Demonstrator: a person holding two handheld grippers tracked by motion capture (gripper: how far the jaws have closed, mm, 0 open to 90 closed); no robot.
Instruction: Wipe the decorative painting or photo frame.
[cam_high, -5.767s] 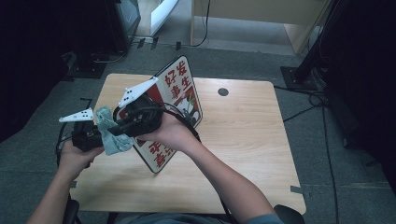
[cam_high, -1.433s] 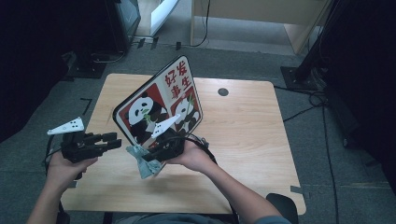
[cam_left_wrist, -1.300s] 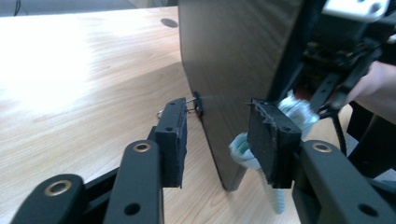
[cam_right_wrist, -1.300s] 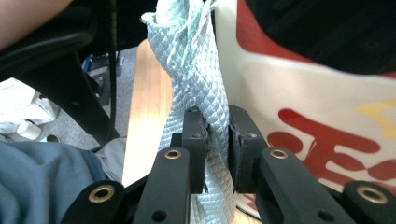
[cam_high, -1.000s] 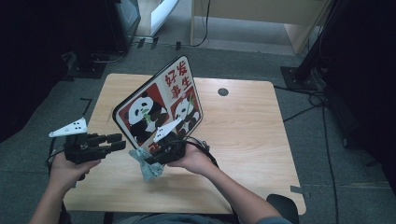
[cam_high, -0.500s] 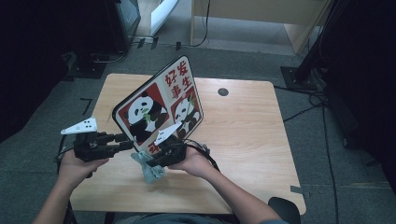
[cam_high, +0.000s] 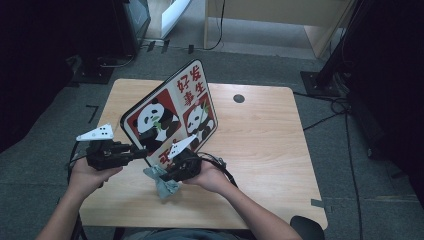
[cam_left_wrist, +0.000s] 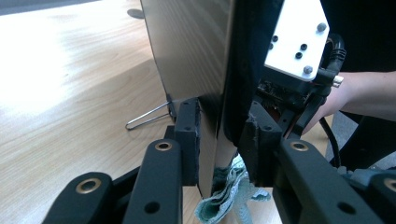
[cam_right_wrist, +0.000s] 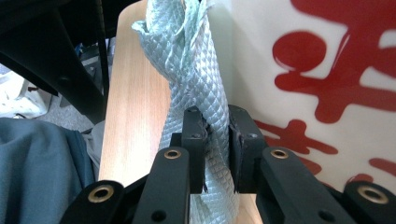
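A board with two pandas and red characters (cam_high: 170, 112) stands tilted on the wooden table (cam_high: 260, 150), propped by a wire stand (cam_left_wrist: 149, 114). My left gripper (cam_high: 137, 150) reaches it from the left. Its jaws have just been closing, and in the left gripper view (cam_left_wrist: 219, 135) both pads press on the board's near edge (cam_left_wrist: 191, 46). My right gripper (cam_high: 162, 175) is by the board's lower front, shut on a twisted pale green cloth (cam_high: 165, 185). The right gripper view shows the cloth (cam_right_wrist: 187, 65) pinched between the pads (cam_right_wrist: 215, 126), right beside the printed face (cam_right_wrist: 327, 70).
A round cable hole (cam_high: 239, 98) lies in the table's far side. The table's right half is bare wood. Cables (cam_high: 340, 107) lie on the grey floor to the right, and a pale desk (cam_high: 280, 15) stands beyond the table.
The left gripper has moved right to the board's lower left edge and closed on it. The right gripper with the cloth has stayed by the board's lower front.
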